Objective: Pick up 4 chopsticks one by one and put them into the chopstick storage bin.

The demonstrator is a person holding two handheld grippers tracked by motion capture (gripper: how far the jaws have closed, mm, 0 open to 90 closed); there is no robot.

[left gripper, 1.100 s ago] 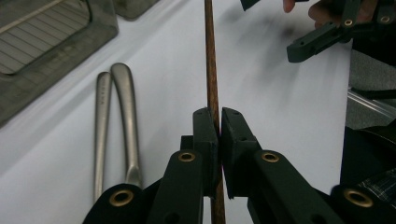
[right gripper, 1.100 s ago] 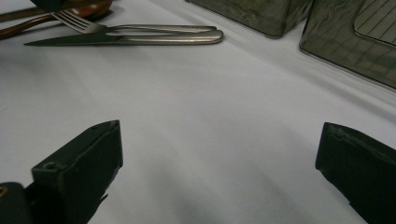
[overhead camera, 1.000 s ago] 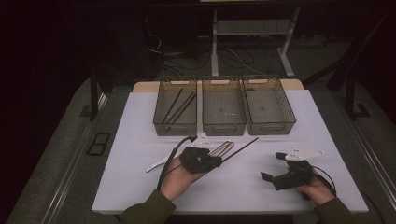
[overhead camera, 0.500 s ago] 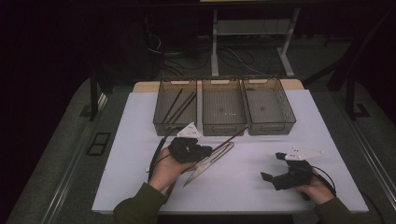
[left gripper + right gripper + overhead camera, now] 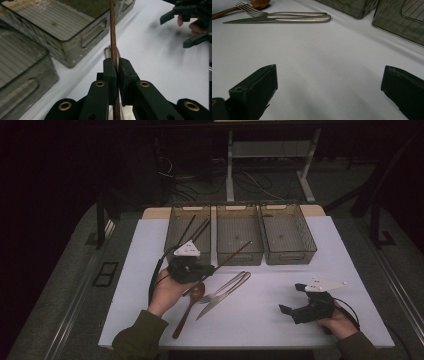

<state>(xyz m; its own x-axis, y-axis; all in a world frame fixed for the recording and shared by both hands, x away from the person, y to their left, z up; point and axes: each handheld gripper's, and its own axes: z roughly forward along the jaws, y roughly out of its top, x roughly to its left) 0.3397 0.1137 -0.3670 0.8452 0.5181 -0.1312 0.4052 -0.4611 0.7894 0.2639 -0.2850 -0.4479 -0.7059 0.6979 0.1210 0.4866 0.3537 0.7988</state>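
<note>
Chopstick (image 5: 231,256) is sitting clamped in the left gripper (image 5: 204,270), tip reaching toward the middle bin (image 5: 239,234). Left gripper view: jaws are pinching the chopstick. Right gripper view: right gripper (image 5: 329,92) is idling wide open over the table (image 5: 317,50).

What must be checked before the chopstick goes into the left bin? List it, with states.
1. Left gripper shut on the chopstick: ok.
2. Chopstick lifted off the table: ok.
3. Left bin, already holding chopsticks, has room: ok.
4. Chopstick tip past the middle bin rim: cannot tell.
5. Right gripper open, resting away from the path: ok.
6. Spoon, fork and knife lie undisturbed: ok.
</note>
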